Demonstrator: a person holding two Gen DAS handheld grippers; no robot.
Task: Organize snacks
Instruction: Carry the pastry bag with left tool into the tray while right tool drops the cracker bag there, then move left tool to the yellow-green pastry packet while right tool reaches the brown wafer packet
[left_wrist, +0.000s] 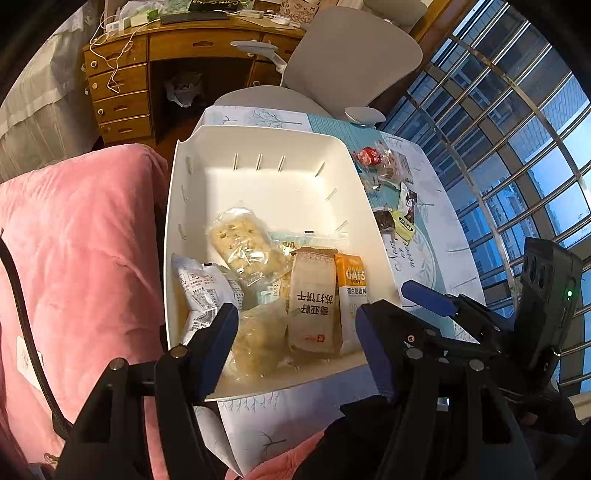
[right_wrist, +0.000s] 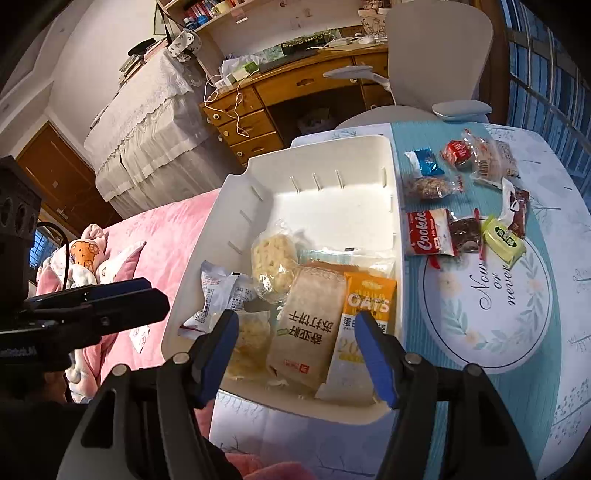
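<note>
Snacks in bin: I see a beige cracker packet (right_wrist: 306, 325) lying near the front of the white plastic bin (right_wrist: 394, 221), with an orange oats packet (right_wrist: 369, 302) touching it on the right, a clear-wrapped pale biscuit (right_wrist: 273, 258) behind it and a white printed pouch (right_wrist: 218, 291) to the left.
Snacks on table: to the right of the bin, on the teal placemat (right_wrist: 417, 280), lie a red Cookie packet (right_wrist: 428, 232), a dark brownie piece (right_wrist: 463, 234), a yellow-green candy (right_wrist: 504, 240), a blue-white wrapper (right_wrist: 424, 160) and a small red packet (right_wrist: 456, 151).
Left gripper (left_wrist: 297, 332): my jaws stand apart above the near end of the bin, nothing pressed between the blue pads.
Right gripper (right_wrist: 295, 332): also parted and empty, hovering over the cracker and oats packets.
Bin place: on the patterned tablecloth (right_wrist: 569, 206), left edge beside a pink blanket (left_wrist: 74, 240).
Far side: a grey office chair (left_wrist: 351, 55) and a wooden desk (left_wrist: 122, 92).
</note>
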